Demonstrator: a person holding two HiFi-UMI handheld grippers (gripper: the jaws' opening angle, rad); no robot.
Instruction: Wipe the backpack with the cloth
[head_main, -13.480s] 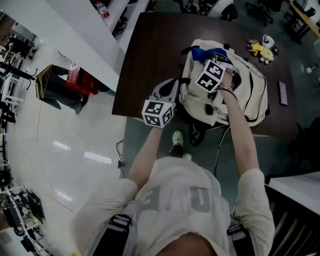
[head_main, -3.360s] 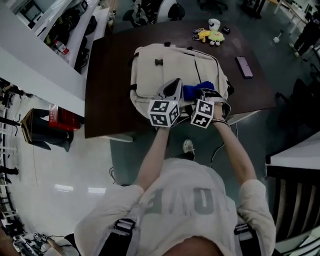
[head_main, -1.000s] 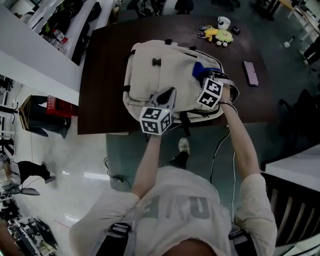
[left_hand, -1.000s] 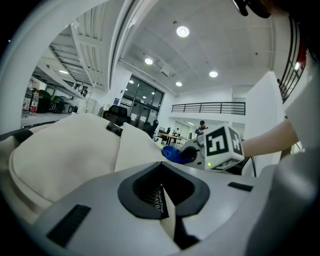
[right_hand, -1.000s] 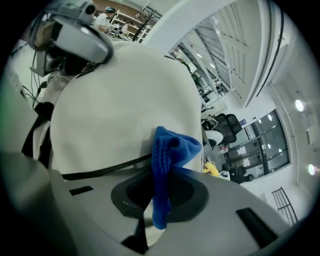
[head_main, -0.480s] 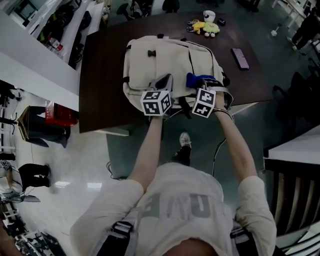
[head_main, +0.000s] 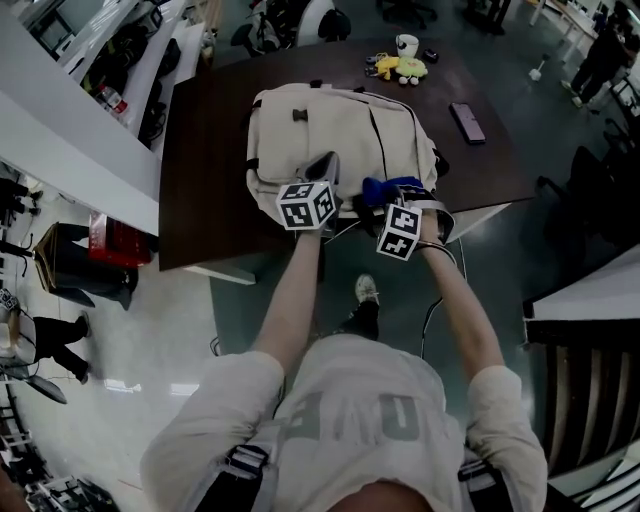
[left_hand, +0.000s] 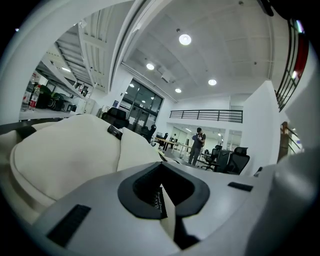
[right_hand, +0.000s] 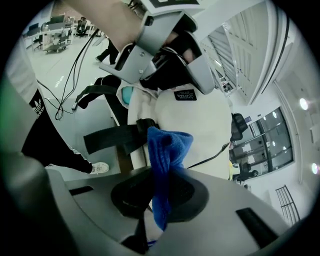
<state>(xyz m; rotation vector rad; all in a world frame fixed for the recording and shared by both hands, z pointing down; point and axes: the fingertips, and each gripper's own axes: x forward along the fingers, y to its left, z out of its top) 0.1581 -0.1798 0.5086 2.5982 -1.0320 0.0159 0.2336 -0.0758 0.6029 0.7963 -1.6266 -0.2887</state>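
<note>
A cream backpack (head_main: 330, 130) lies flat on the dark table (head_main: 205, 180). My left gripper (head_main: 322, 170) rests at the pack's near edge, shut on a cream fabric tab of the backpack (left_hand: 166, 212); the pack's bulk (left_hand: 65, 155) rises just beyond. My right gripper (head_main: 385, 198) is shut on a blue cloth (head_main: 378, 187) and holds it against the pack's near right corner. In the right gripper view the cloth (right_hand: 167, 160) stands up from the jaws (right_hand: 160, 200), with the left gripper (right_hand: 165, 55) clamped on the backpack (right_hand: 200, 130) just above.
A phone (head_main: 467, 122) lies at the table's right; a yellow toy (head_main: 388, 68) and a cup (head_main: 406, 44) lie at its far edge. Black straps (right_hand: 115, 137) hang over the near table edge. A red bag (head_main: 110, 240) stands on the floor at the left.
My right gripper has drawn the blue cloth from the pack's right side down to its near edge, towards the person. The left gripper has kept its hold in place.
</note>
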